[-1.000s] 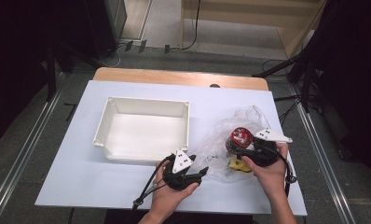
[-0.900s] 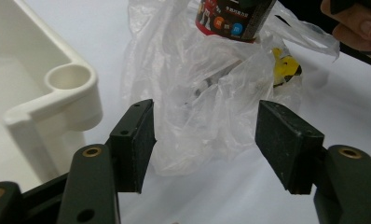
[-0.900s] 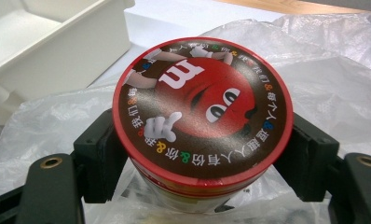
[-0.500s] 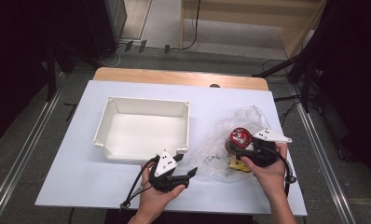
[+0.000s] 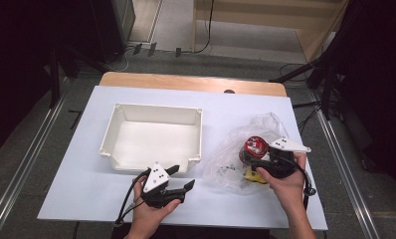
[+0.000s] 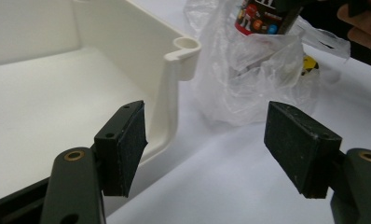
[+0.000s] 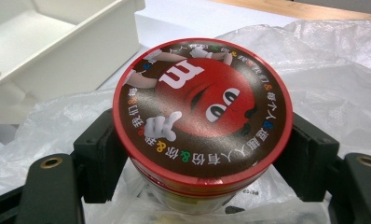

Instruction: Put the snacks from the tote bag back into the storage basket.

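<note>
A round candy can with a red lid (image 5: 253, 148) stands upright in a crumpled clear plastic bag (image 5: 232, 167) on the right of the white table. My right gripper (image 5: 259, 158) is shut on the can, one jaw on each side just under the lid (image 7: 202, 107). My left gripper (image 5: 182, 177) is open and holds nothing, close to the table's front edge. Its jaws (image 6: 207, 149) point past the near right corner of a white tray (image 6: 186, 46) toward the bag (image 6: 249, 79) and the can (image 6: 263, 16).
The empty white tray (image 5: 158, 107) sits left of centre on the table (image 5: 76, 169). Something yellow (image 5: 250, 175) and small dark bits lie inside the bag below the can. A wooden strip (image 5: 191, 82) runs along the table's far edge.
My left gripper has drawn back to the left, away from the bag, and now sits in front of the tray's near right corner. The right gripper and the can have stayed put.
</note>
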`<state>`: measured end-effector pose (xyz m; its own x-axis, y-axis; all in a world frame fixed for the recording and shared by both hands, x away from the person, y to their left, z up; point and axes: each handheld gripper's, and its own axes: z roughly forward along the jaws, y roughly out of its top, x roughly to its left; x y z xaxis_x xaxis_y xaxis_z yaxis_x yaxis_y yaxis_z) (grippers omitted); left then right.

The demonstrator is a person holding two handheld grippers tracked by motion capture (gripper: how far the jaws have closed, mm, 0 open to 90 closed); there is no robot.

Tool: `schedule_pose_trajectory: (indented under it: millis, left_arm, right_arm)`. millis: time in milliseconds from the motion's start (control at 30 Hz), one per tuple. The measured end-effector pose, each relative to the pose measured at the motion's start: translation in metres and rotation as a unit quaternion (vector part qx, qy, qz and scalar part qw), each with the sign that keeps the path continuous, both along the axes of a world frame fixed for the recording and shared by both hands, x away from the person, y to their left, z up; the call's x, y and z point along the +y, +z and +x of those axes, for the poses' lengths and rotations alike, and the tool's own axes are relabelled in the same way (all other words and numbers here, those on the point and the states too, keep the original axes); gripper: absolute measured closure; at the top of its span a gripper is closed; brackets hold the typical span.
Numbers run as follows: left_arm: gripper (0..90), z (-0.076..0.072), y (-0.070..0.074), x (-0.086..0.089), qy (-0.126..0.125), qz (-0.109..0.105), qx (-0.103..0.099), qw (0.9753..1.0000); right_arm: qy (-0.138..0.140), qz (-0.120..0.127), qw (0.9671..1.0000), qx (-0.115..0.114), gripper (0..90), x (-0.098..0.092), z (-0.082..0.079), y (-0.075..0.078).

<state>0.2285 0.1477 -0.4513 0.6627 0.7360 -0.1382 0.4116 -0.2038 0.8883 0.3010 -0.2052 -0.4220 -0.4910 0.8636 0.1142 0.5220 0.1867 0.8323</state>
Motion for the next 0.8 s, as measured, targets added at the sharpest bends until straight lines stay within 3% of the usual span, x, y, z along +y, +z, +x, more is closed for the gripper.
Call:
schedule_pose_trajectory:
  millis: [500, 667, 800]
  left_arm:
    - [28.3, 0.001, 0.005, 0.045, 0.032, -0.007, -0.011, 0.9994]
    - [24.4, 0.0, 0.008, 0.061, 0.023, -0.009, -0.011, 0.9996]
    - [18.4, -0.002, 0.011, 0.078, 0.03, -0.016, -0.012, 0.9993]
  right_arm:
    - [0.005, 0.0, 1.0, 0.006, 25.5, 0.005, 0.0, 0.001]
    - [0.008, -0.004, 0.9999, 0.007, 25.5, 0.007, 0.0, 0.002]
    - [0.007, -0.001, 0.9999, 0.011, 25.4, 0.009, 0.001, 0.002]
